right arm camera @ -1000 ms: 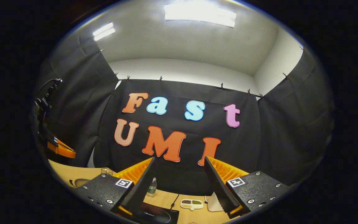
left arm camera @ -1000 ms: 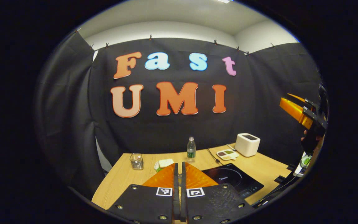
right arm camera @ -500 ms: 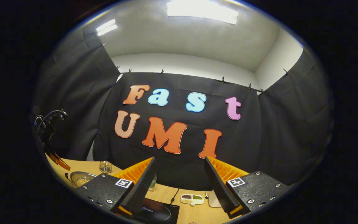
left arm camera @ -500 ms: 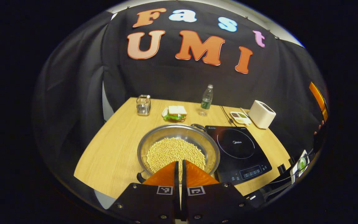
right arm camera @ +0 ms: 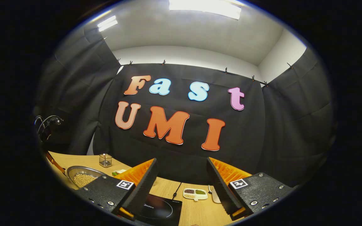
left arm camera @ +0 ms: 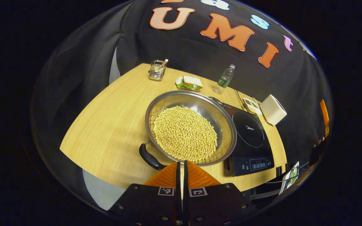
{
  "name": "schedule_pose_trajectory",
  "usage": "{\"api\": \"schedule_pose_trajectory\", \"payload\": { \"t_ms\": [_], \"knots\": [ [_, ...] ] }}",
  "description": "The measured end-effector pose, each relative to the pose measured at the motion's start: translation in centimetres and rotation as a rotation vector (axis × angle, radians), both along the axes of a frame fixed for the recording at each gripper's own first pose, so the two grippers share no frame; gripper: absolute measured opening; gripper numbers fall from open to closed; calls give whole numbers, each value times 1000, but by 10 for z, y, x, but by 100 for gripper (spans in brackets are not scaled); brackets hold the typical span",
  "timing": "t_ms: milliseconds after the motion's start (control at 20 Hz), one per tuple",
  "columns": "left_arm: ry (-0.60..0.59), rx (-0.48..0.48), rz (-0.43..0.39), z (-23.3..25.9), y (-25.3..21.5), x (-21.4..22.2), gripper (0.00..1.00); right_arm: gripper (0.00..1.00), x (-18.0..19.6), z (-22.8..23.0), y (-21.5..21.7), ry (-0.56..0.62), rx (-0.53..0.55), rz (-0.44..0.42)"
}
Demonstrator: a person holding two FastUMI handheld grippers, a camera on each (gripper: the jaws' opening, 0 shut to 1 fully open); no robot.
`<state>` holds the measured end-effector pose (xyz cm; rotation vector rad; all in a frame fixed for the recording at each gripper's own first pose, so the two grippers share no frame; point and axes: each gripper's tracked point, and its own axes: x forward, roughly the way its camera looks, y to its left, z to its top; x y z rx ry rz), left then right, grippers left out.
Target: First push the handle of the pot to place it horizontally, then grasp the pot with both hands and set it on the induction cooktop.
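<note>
The first step, pushing the handle round, looks not yet begun. The left gripper (left arm camera: 181, 166) hovers above the near rim of the pot (left arm camera: 189, 127), its fingers pressed together on nothing, just right of the near handle (left arm camera: 149, 158), which juts toward the near left edge of the table (left arm camera: 105, 125). The pot, filled with pale beans, sits left of the induction cooktop (left arm camera: 250, 138), its right rim seeming to overlap or touch the cooktop's left edge; a second handle (left arm camera: 216, 101) pokes out at the far right rim. So the handles lie on a diagonal, and the next move probably calls for lowering the clenched tips beside the near handle and nudging it sideways until the pair runs left to right. The right gripper (right arm camera: 181, 185) hangs higher, to the right, fingers spread wide and empty, pointed more at the wall than at the table. Open wood lies left of the pot for swinging. The near table edge is close to that handle, and a sandwich plate (left arm camera: 189, 83), bottle (left arm camera: 225, 80) and white box (left arm camera: 272, 110) crowd the far side.
</note>
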<state>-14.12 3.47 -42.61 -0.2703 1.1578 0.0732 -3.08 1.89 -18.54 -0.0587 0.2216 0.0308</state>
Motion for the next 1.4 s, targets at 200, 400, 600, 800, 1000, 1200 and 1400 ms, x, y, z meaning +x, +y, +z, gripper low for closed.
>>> {"api": "schedule_pose_trajectory", "payload": {
  "t_ms": [200, 400, 600, 800, 1000, 1200, 1400],
  "knots": [
    [86, -40, 32, -22, -1, -18, 2, 95, -1, -18, 10, 34, -3, 17],
    [165, -72, 62, -44, -4, -29, 2, 95, -3, -31, 21, 64, 7, 31],
    [184, -81, 94, -53, -1, -22, 2, 95, -3, -40, 26, 88, 4, 43],
    [208, -80, 121, -60, 3, -17, 2, 95, -2, -46, 29, 105, 16, 48],
    [220, -65, 130, -66, 11, -16, 2, 95, -2, -49, 33, 112, 25, 56],
    [215, -26, 155, -66, 26, -7, 2, 95, 0, -53, 39, 118, 14, 70],
    [208, 27, 159, -72, 47, 5, 2, 95, 5, -63, 50, 136, 22, 89]
  ]
}}
